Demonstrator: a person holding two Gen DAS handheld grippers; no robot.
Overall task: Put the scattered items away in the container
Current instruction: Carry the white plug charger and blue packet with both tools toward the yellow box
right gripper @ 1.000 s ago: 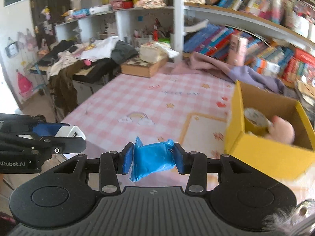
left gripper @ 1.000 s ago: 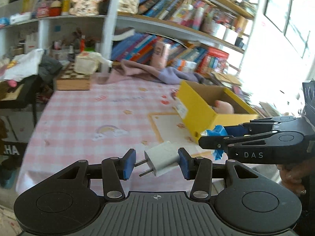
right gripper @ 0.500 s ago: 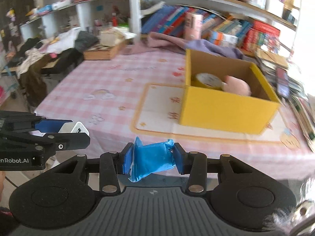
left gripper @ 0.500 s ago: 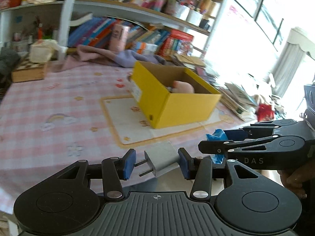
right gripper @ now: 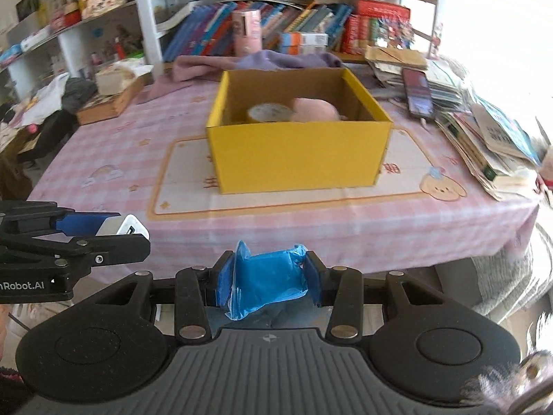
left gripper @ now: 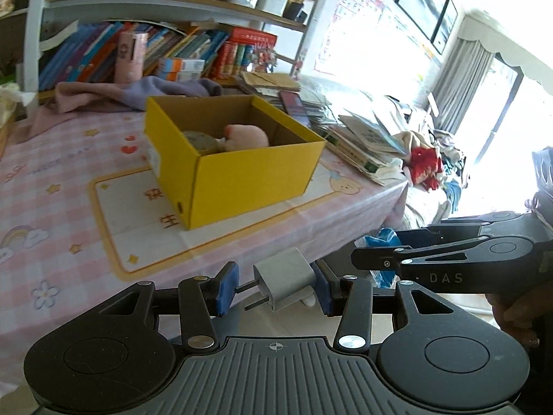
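Off the near edge of the worktop [right gripper: 345,214], both tools hang short of the yellow box [right gripper: 297,152]. Left tool [left gripper: 274,287] is clamped on a white charger plug [left gripper: 287,278], prongs pointing left; right tool [right gripper: 266,276] is clamped on a blue packet [right gripper: 269,276]. A second ago the box sat far right in both views; now it lies nearly centred ahead, so both loads are lined up for the drop. Tape roll [right gripper: 268,112] and pink toy [right gripper: 314,110] already lie inside.
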